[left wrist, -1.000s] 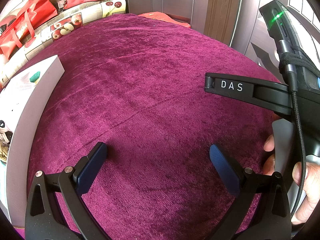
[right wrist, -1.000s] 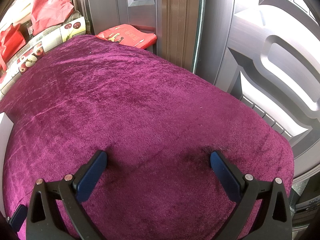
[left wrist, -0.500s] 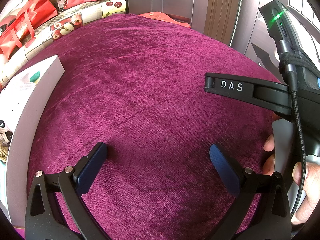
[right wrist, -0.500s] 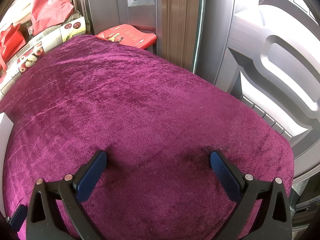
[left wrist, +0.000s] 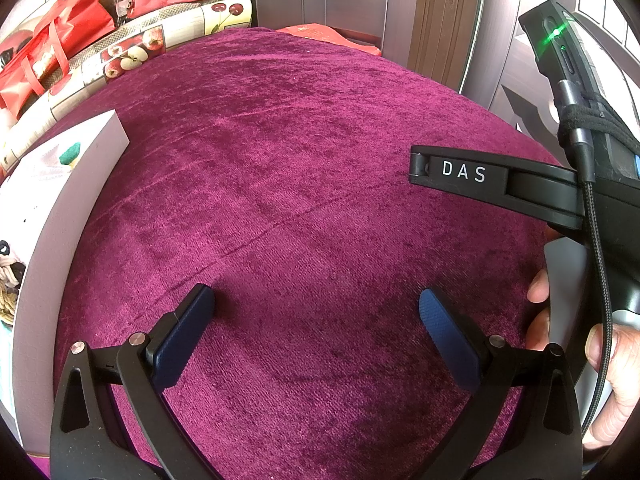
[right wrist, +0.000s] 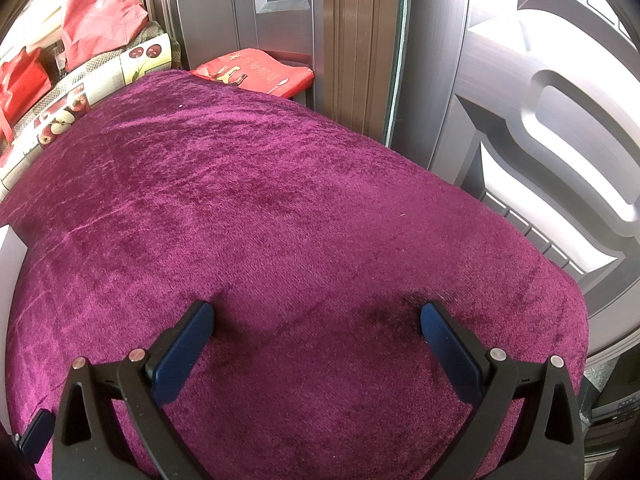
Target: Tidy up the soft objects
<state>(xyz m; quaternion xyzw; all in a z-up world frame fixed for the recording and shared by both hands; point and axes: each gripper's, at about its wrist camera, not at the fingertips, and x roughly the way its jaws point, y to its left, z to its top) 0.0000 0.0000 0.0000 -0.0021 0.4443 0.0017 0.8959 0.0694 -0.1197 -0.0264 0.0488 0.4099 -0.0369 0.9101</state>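
Both grippers are hovering over the magenta velvet cloth (left wrist: 304, 184) that is covering the table. The left gripper (left wrist: 316, 320) is holding its blue-padded fingers (left wrist: 182, 336) spread wide, nothing between them, only bare cloth showing below. The right gripper (right wrist: 316, 328) is doing the same, spread wide and gripping nothing; in the left wrist view its black body, lettered DAS, is reaching in over the cloth's right edge, and the right hand (left wrist: 608, 368) wrapped around its handle is getting cut off by the frame.

At the cloth's left edge a white box (left wrist: 52, 216) is sitting, only part of it in frame. Soft things are peeking out inside it: a green piece (left wrist: 70, 153) toward its far end, and black-and-white and beige shapes (left wrist: 8, 280) at the very margin, too cropped to identify. In the right wrist view only a sliver of that box is showing.

Beyond the far left corner, red bags (left wrist: 52, 44) are lying on a fruit-patterned covering (left wrist: 132, 52). A red packet (right wrist: 256, 70) with print is resting just past the far edge, against the metal door (right wrist: 288, 8).
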